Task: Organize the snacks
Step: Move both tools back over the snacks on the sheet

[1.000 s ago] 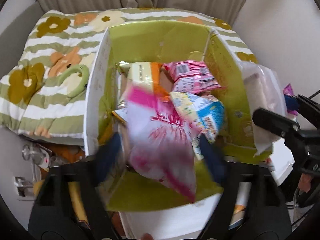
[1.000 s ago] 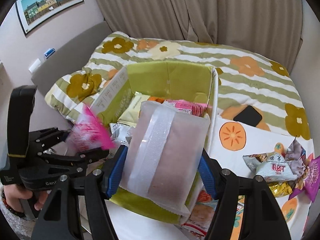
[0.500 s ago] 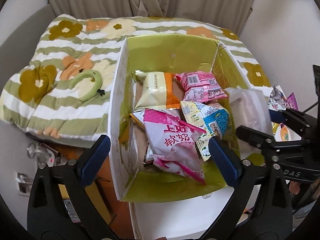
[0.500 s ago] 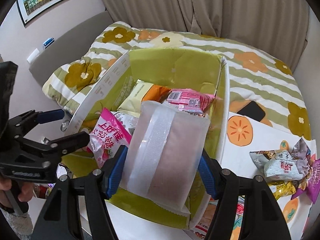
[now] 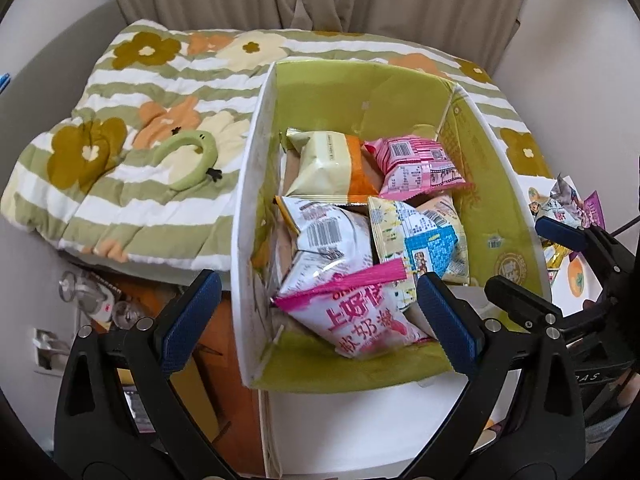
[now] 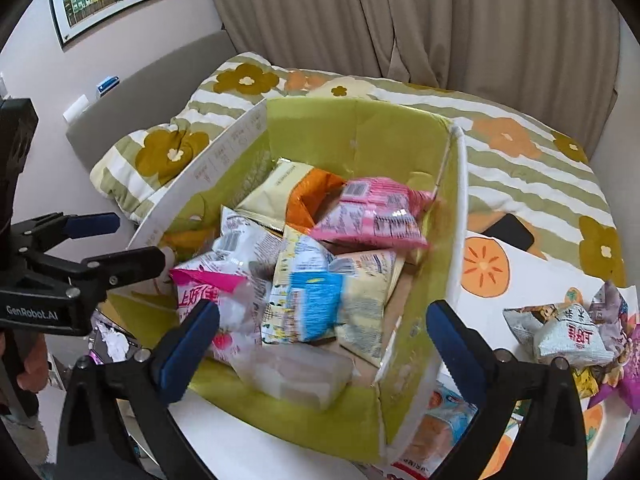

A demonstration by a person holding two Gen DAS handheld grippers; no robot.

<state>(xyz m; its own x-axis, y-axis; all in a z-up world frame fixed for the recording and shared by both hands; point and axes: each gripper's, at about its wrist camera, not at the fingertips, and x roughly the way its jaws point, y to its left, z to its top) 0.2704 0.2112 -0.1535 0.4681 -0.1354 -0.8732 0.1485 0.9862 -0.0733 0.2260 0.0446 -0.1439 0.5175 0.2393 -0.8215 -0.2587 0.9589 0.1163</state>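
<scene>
Tilting down over the box [image 6: 458, 216], both tongs gape; right tongs [image 6: 324, 344] just released the translucent packet [image 6: 304, 372].

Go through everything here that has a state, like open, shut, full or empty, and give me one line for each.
Green box: open at the top, partly filled with snack packets.
Left claw: open, nothing between its fingers.
Right claw: open, its jaws have just opened; holds nothing.
Clear packet: released, lying in the box's near corner.
Pink packet: sealed, lying on the pile.
Loose packets: outside the box, beside it.
</scene>
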